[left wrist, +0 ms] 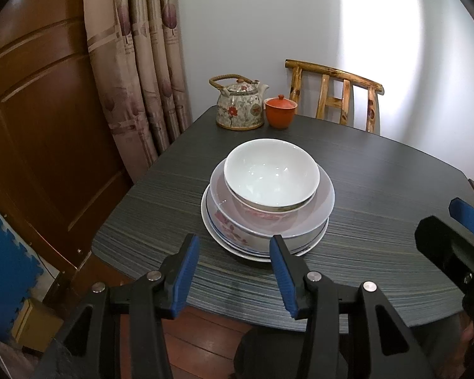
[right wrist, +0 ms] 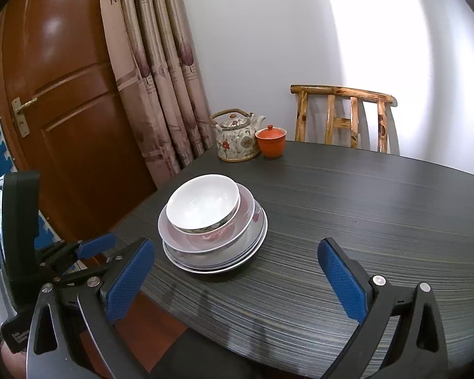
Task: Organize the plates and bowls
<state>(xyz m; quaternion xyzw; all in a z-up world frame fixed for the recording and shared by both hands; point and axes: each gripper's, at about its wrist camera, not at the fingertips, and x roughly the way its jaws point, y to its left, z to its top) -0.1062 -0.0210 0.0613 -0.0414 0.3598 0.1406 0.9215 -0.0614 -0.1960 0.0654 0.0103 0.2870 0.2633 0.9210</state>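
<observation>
The plates (left wrist: 256, 249) and bowls, with the white bowl (left wrist: 270, 173) on top, sit in one neat pile on the dark table (left wrist: 379, 189), so the job looks nearly done, while the left gripper (left wrist: 235, 271) and right gripper (right wrist: 237, 278) both wait apart, holding nothing.

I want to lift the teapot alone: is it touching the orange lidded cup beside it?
Cannot tell. In both wrist views the teapot and the orange lidded cup stand close together at the table's far end, the spout overlapping the cup's outline, with no plain gap or contact.
</observation>
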